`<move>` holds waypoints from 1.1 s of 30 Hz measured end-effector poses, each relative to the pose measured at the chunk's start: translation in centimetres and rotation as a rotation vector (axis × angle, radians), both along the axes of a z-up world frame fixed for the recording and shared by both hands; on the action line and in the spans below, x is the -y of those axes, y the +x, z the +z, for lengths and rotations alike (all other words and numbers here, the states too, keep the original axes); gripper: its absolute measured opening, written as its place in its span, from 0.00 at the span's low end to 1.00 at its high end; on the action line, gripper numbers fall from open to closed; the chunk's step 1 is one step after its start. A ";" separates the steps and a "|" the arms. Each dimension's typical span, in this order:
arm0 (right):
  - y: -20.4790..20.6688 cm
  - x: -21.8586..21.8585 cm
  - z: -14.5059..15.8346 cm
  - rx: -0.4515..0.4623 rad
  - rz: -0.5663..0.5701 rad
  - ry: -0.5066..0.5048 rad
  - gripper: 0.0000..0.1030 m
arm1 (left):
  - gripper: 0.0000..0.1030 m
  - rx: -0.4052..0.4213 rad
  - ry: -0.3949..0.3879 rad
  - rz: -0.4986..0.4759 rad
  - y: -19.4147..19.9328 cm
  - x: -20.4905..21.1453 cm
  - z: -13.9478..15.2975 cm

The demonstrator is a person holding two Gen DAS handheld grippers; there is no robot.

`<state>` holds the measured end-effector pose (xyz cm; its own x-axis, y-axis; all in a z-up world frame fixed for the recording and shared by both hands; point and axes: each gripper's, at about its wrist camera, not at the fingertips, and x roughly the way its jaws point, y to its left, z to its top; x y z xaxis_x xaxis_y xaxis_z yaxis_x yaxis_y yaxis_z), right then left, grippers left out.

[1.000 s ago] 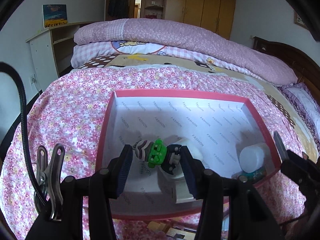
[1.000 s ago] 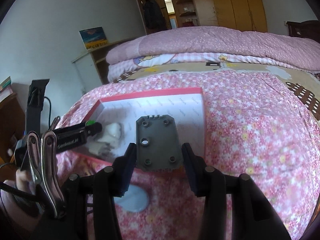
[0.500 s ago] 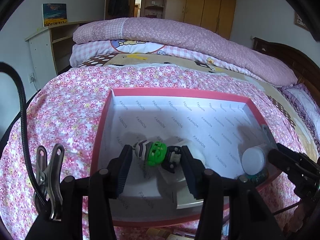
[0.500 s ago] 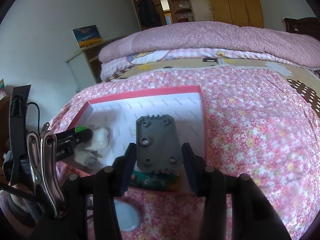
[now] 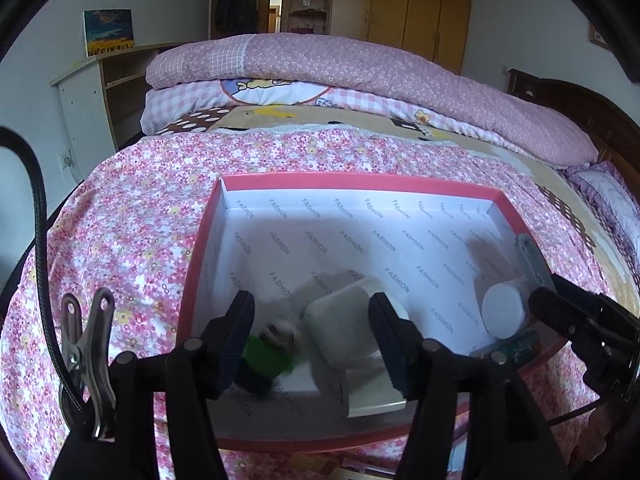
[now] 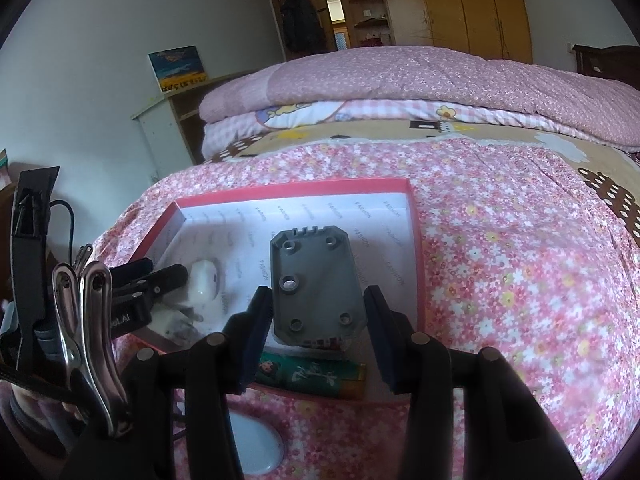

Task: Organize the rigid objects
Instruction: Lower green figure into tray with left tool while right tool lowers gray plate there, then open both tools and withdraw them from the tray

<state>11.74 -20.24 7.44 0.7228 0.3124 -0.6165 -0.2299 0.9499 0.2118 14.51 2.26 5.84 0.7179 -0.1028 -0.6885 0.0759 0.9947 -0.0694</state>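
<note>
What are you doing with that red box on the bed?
A person is tidying small things into the red box on the flowery bedspread, with a gripper in each hand. The left gripper is opening its jaws over the box, and the little green toy figure has come loose between them, beside a white case. The right gripper grips a grey plastic plate above the box's near corner, over a green lighter.

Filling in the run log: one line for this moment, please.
left gripper: opening, green toy dropped in red box | right gripper: holds grey plate over box
</note>
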 end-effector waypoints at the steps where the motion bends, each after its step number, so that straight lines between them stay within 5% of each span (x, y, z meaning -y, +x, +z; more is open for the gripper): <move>1: 0.0 0.0 0.0 0.000 -0.001 0.000 0.46 | 0.61 -0.002 -0.002 0.001 0.0 0.0 0.0; 33: -3.6 0.5 1.3 -0.007 0.004 0.022 0.52 | 0.61 0.022 -0.011 -0.001 -4.7 0.1 2.4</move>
<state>8.19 -20.75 8.72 0.7171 0.3285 -0.6147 -0.2319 0.9441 0.2342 9.77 2.20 8.26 0.7330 -0.1107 -0.6712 0.0782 0.9938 -0.0786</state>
